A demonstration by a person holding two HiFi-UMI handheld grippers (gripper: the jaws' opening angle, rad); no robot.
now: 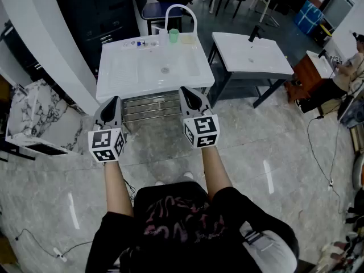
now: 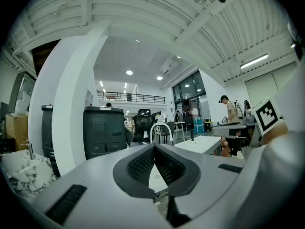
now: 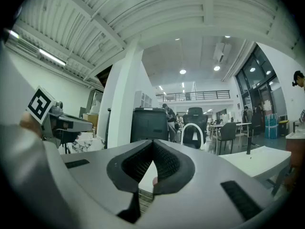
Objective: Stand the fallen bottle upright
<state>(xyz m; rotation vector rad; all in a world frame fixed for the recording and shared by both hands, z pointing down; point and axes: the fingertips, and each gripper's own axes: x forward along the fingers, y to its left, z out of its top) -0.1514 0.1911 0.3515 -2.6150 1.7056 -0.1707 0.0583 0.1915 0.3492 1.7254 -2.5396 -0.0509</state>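
Note:
A white sink basin (image 1: pixel 122 78) with an arched white faucet (image 1: pixel 181 7) stands in front of me. On its back ledge lies a small clear bottle (image 1: pixel 140 42) on its side, beside a green cup (image 1: pixel 173 36). My left gripper (image 1: pixel 115 100) hangs level in front of the basin's near left corner, its jaws shut on nothing. My right gripper (image 1: pixel 186 90) is at the basin's near right edge, also shut and empty. In the left gripper view the left gripper (image 2: pixel 154 147) has its pads pressed together. The right gripper view shows the right gripper (image 3: pixel 153 141) closed the same way. Both are well short of the bottle.
A second white table (image 1: pixel 250 53) with a black faucet stands to the right. A white pillar (image 1: pixel 51 44) and a marbled slab (image 1: pixel 31 115) are at the left. A towel rack (image 1: pixel 148 107) sits under the basin. A person sits at a desk at the far right (image 1: pixel 350 67).

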